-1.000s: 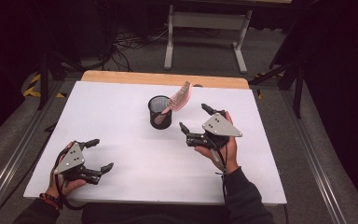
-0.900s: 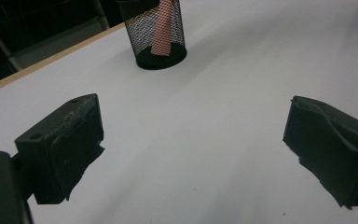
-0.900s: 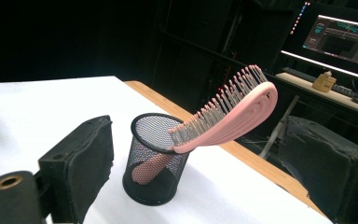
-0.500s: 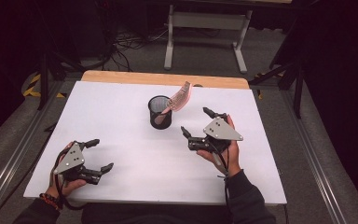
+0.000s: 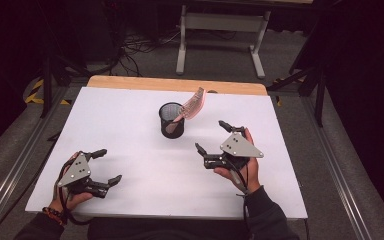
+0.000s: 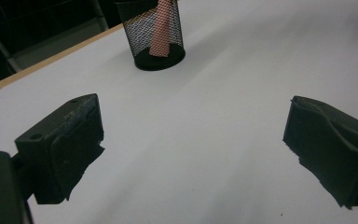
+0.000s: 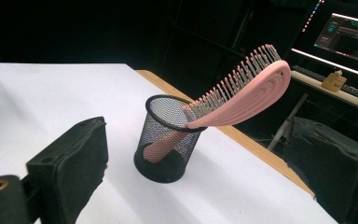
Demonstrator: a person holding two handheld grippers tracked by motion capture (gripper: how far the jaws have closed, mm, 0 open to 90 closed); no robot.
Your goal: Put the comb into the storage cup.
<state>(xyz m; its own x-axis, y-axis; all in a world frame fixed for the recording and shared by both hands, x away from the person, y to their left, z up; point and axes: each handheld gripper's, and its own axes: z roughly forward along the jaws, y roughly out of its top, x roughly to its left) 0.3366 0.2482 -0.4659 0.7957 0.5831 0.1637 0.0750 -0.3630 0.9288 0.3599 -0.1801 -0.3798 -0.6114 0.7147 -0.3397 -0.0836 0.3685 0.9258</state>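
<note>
the pink hairbrush [image 5: 192,106] stands handle-down in the black mesh cup [image 5: 172,120], leaning up toward the far right, nearer to the right gripper [image 5: 211,137], whose empty jaws have just been opening, than to the open, empty left gripper [image 5: 106,166].

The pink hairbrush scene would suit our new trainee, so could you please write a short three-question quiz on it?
1. True or false: the pink hairbrush lies flat on the table.
2. Which end of the brush sits inside the black mesh cup: A) handle, B) bristle head?
3. Is anything held in the right gripper or the left gripper?

Key
1. False: it stands tilted in the cup, leaning on the rim.
2. A: the handle is down inside; the bristle head sticks out above.
3. No: both are open and empty, apart from the cup.
</note>
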